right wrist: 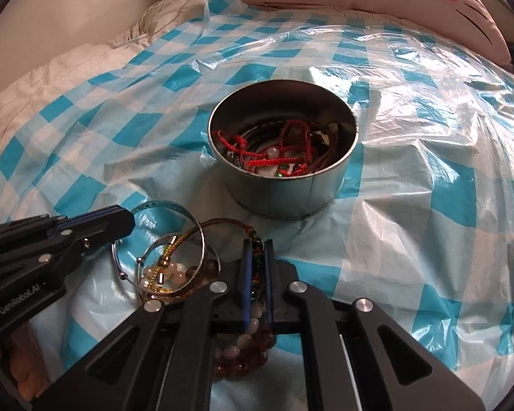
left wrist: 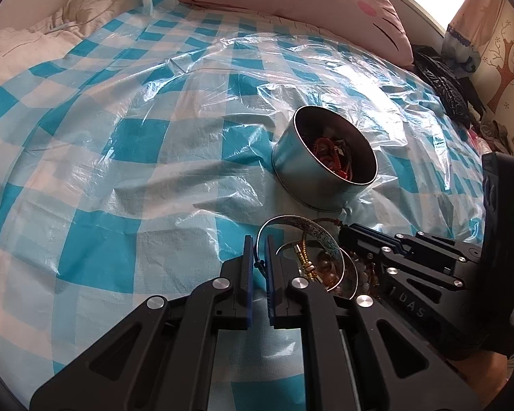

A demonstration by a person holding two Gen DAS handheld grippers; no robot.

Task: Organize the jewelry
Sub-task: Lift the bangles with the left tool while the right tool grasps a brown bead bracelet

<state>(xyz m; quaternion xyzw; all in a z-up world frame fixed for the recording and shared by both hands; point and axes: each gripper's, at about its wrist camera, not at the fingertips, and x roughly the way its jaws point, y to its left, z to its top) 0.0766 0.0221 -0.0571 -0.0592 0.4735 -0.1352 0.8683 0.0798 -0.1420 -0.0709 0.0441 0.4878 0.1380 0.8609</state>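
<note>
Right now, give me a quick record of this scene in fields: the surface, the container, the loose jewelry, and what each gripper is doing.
surface: checked plastic sheet over a bed
container: round metal tin, open, holding red cord bracelets
loose pile: bangle, bead bracelets, in front of the tin
left gripper: shut on a thin dark cord beside the bangle
right gripper: shut on a braided cord bracelet

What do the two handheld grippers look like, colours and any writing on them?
Both are black plastic with angular linkage arms, triangular cut-outs and round silver pivot pins. Each finger carries a flat blue pad. The left gripper bears white "GenRobot.AI" lettering on its body; the right gripper shows embossed letters reading roughly "DAS" and a small green light on its housing. No cables or sleeves are visible.
</note>
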